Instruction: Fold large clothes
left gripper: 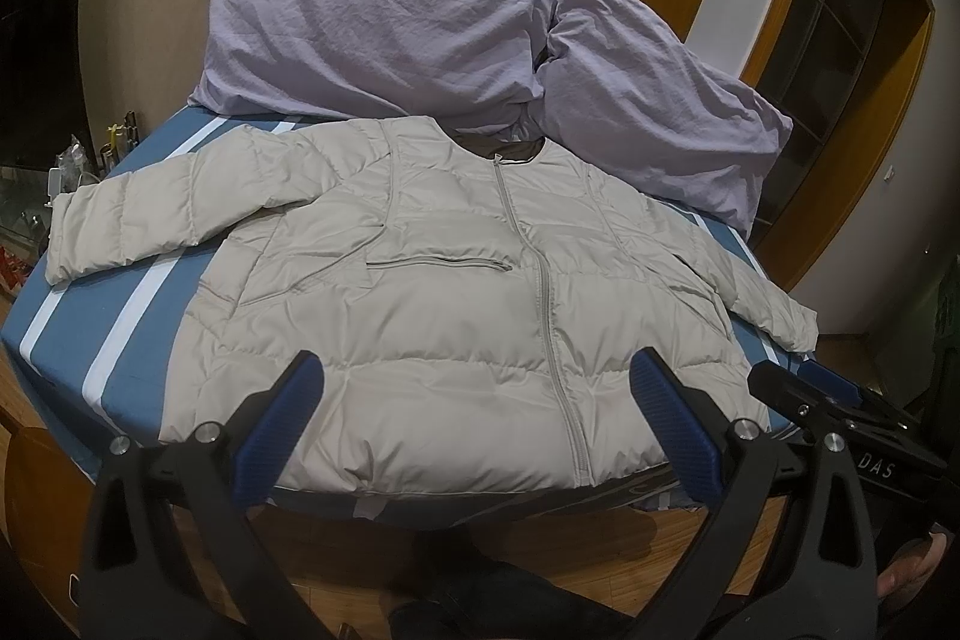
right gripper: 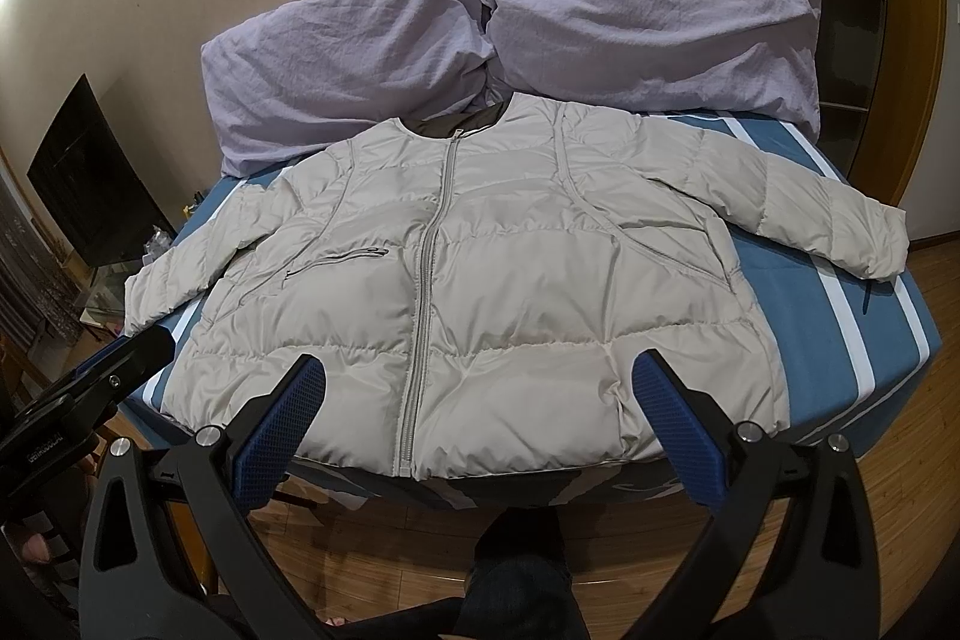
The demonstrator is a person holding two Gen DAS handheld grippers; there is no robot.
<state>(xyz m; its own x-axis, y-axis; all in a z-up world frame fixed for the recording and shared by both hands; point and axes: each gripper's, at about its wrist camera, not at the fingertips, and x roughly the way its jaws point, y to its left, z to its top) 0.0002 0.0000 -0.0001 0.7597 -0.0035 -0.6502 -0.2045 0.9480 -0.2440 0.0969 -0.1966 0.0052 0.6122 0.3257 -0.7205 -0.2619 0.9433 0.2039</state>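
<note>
A light beige puffer jacket (left gripper: 444, 292) lies flat and zipped, front up, on the blue striped bed (left gripper: 90, 316), with both sleeves spread out to the sides. It also shows in the right wrist view (right gripper: 480, 280). My left gripper (left gripper: 474, 370) is open and empty, held above the jacket's hem at the bed's near edge. My right gripper (right gripper: 480, 370) is open and empty too, over the hem right of the zipper. The right gripper also appears at the right edge of the left wrist view (left gripper: 834, 400).
Two lilac pillows (left gripper: 372, 34) (left gripper: 654, 112) lean against the wall behind the jacket's collar. A wooden floor (right gripper: 900, 490) runs around the bed. A dark screen (right gripper: 90, 172) and a cluttered glass table (left gripper: 36, 196) stand to the left. A wooden door frame (left gripper: 780, 10) stands to the right.
</note>
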